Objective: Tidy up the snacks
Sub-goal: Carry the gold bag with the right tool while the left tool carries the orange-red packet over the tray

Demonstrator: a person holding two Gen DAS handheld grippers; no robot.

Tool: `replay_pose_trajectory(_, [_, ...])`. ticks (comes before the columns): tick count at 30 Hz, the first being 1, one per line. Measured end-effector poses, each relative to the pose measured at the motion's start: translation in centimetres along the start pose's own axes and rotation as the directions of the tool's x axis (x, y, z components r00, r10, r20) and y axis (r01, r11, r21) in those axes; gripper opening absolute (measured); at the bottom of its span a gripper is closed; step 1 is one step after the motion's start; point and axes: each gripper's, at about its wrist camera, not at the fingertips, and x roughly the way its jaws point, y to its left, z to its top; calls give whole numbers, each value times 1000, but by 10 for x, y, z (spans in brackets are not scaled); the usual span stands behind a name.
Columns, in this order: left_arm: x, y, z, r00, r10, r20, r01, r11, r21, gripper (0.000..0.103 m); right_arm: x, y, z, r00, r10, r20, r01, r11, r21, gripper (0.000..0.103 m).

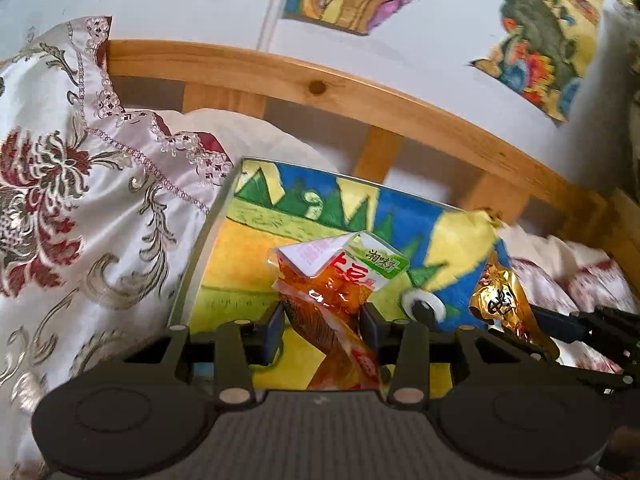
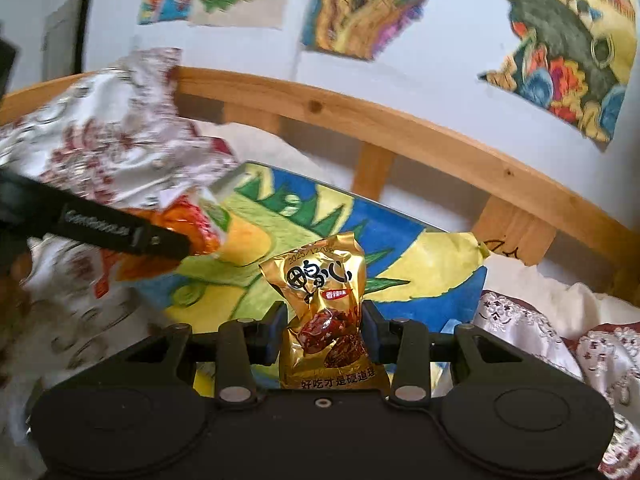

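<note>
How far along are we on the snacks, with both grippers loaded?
Done: nothing visibly sorted yet; no snack lies placed on the painted board.
In hand: the left gripper is shut on the orange snack packet, and the right gripper is shut on the gold snack packet, both held above the board.
Left: setting both down. No container is in view.

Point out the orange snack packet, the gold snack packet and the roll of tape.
orange snack packet [image 1: 332,292]: left wrist view, on its clear orange middle.
gold snack packet [image 2: 324,304]: right wrist view, on its printed front.
roll of tape [image 1: 436,306]: left wrist view, on its white rim.
</note>
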Motion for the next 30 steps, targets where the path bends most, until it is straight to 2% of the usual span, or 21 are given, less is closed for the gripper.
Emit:
replay_pose_trajectory(4, [26,1,4,1000,15,-8,-16,1000,-17,45,38,-7,2,999,-42,-30,43,998,38,42])
replay_pose_trajectory(9, [52,0,1,999,16,-37,-17,999,-35,45,65,-11,-13,995,-62,-79,68,995,76,42])
replay_pose_trajectory(14, [66,-2,-6,998,31,-49,-32,999,-35,45,74,-10,-26,992,-71,-102,78,995,66,42])
replay_pose_trajectory(21, [78,-7,-11,997,64,-52,-64,998,-8,45,82,-15,-33,991,-96,-93,104,992,77,44])
replay_pose_trajectory(25, [82,-8,-10,994,74,-79,-75,997,-5,48,83,-19,-36,990,-98,-100,108,989,100,49])
replay_pose_trajectory(28, [82,-4,-8,993,67,-97,-71,997,-40,48,81,-20,-38,990,-96,-100,107,988,111,53])
replay_pose_trajectory(30, [79,-2,-7,994,63,-90,-67,997,-48,54,78,-20,-38,990,-100,-95,111,987,113,60])
